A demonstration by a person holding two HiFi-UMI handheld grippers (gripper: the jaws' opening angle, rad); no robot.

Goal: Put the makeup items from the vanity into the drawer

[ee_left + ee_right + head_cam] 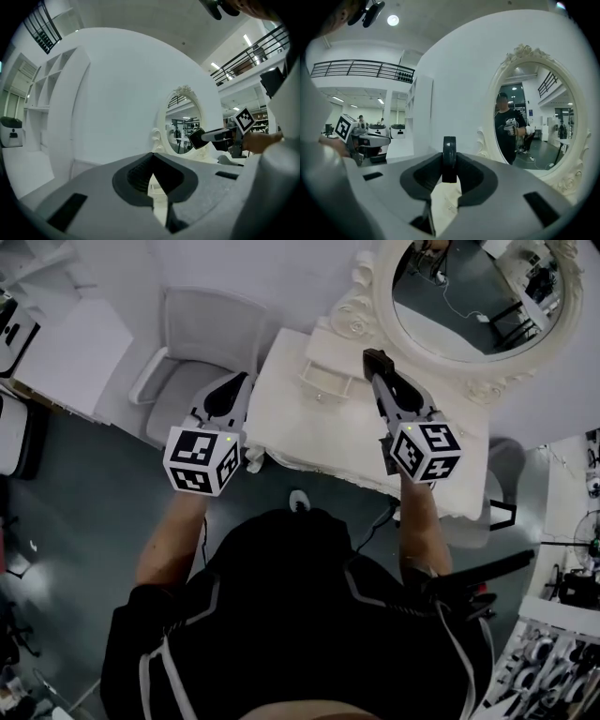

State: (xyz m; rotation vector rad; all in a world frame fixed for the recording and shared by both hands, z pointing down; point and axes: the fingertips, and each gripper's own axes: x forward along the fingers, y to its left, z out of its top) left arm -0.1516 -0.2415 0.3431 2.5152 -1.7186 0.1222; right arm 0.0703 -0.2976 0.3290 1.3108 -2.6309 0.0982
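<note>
**Head view.** Shows the right gripper [382, 381] pinching a flat dark compact [374, 359] over the back of the white vanity [281, 423], just right of a small drawer [326, 381]. Leaves unclear whether that drawer is open. Places the left gripper [231, 388] at the vanity's left edge, well apart from the compact, with a pale chair [202, 334] beyond it. Puts the ornate oval mirror [473, 362] close behind the held item, the likeliest thing to knock.

**Left gripper view.** Shows the left jaws pressed together at the tips, with nothing between them and only pale furniture through the gap below. Catches the compact [196, 138] side-on at the far gripper's tip, squarish and thin.

**Right gripper view.** Shows the compact [449, 159] edge-on and upright, with the pads on its two flat faces and its upper part standing clear of the jaw tips. Suggests a light, rigid case with a smooth shell, so likely slippery and apt to pivot in a tip-only pinch. Favours a hold across the flat faces near the middle, with modest pressure, since a hinged lid may spring or crack. Calls for a tilt to pass the drawer front.
</note>
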